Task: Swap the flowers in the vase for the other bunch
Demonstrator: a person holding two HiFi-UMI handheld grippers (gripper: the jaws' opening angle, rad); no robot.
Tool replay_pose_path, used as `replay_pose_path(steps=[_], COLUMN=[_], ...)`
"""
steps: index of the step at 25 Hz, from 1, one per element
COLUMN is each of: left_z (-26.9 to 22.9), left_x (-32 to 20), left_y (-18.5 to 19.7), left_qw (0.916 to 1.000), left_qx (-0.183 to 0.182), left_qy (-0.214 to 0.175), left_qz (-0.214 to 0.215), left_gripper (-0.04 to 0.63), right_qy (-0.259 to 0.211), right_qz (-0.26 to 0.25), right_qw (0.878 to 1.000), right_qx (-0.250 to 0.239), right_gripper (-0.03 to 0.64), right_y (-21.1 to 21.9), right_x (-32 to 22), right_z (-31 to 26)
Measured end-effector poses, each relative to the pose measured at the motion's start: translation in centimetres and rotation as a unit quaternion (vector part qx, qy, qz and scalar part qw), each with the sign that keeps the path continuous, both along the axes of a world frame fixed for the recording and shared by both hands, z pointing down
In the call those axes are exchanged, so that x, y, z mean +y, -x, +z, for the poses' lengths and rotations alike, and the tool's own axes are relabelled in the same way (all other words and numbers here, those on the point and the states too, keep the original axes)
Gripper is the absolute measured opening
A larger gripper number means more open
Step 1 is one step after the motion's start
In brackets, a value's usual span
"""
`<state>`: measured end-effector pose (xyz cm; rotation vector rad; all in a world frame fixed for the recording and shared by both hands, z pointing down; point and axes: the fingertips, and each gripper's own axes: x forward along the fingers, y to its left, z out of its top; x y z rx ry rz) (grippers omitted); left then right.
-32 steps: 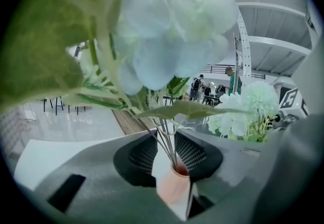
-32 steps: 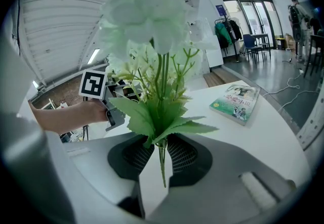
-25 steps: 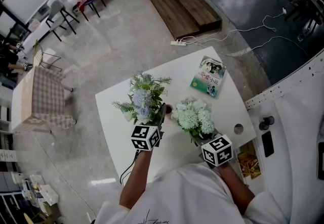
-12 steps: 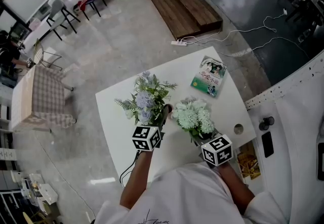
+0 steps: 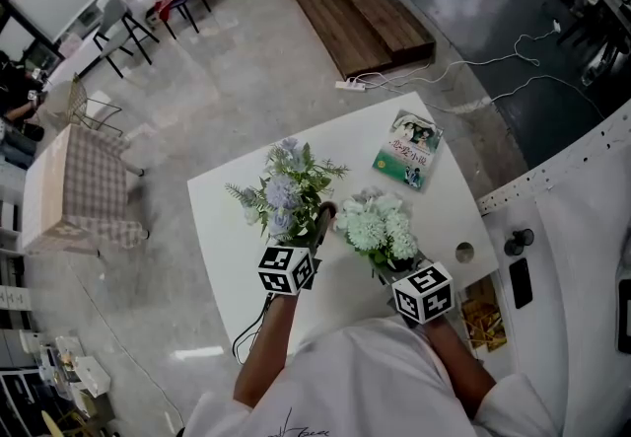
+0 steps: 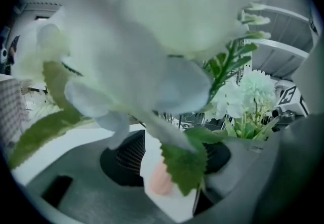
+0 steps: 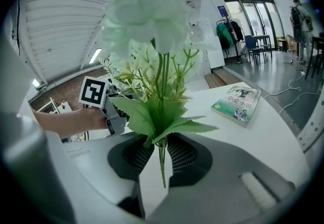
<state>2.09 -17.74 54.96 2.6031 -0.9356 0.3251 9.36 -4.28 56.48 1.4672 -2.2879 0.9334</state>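
Observation:
A bunch of pale blue flowers (image 5: 281,190) with green sprigs stands over the white table (image 5: 227,248), just ahead of my left gripper (image 5: 314,228). In the left gripper view its blurred blooms (image 6: 152,41) fill the top. Its stem and a leaf (image 6: 185,162) run down between the wide-apart jaws of that gripper (image 6: 172,162). The jaws have just been opening and the pads do not press the stem. A small pinkish rounded thing (image 6: 161,180) shows below the leaf; I cannot tell what it is. My right gripper (image 7: 161,160) is shut on the stems of a white-green bunch (image 7: 147,20), held upright (image 5: 378,228).
A green-covered book (image 5: 407,149) lies flat at the table's far right (image 7: 238,101). A small round hole (image 5: 464,252) sits near the table's right edge. A white counter (image 5: 572,228) adjoins on the right. Cables (image 5: 473,60) and a wooden platform (image 5: 355,16) lie on the floor beyond.
The left gripper's jaws have spread apart around the blue bunch's stem. The blue bunch has shifted slightly to the right. The right gripper and its white-green bunch have stayed put.

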Motion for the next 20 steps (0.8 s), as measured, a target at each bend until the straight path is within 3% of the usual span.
replay_pose_path(steps=[20], left_z=[0.6], left_x=[1.7], left_y=[0.2], left_qw=[0.9999], left_qx=[0.007], left_qy=[0.015], left_qz=[0.001], left_gripper=[0.249], right_qy=[-0.011], right_qz=[-0.003], right_qw=[1.000], right_qx=[0.000], right_gripper=[0.084], right_y=[0.1], right_x=[0.6], right_z=[-0.5])
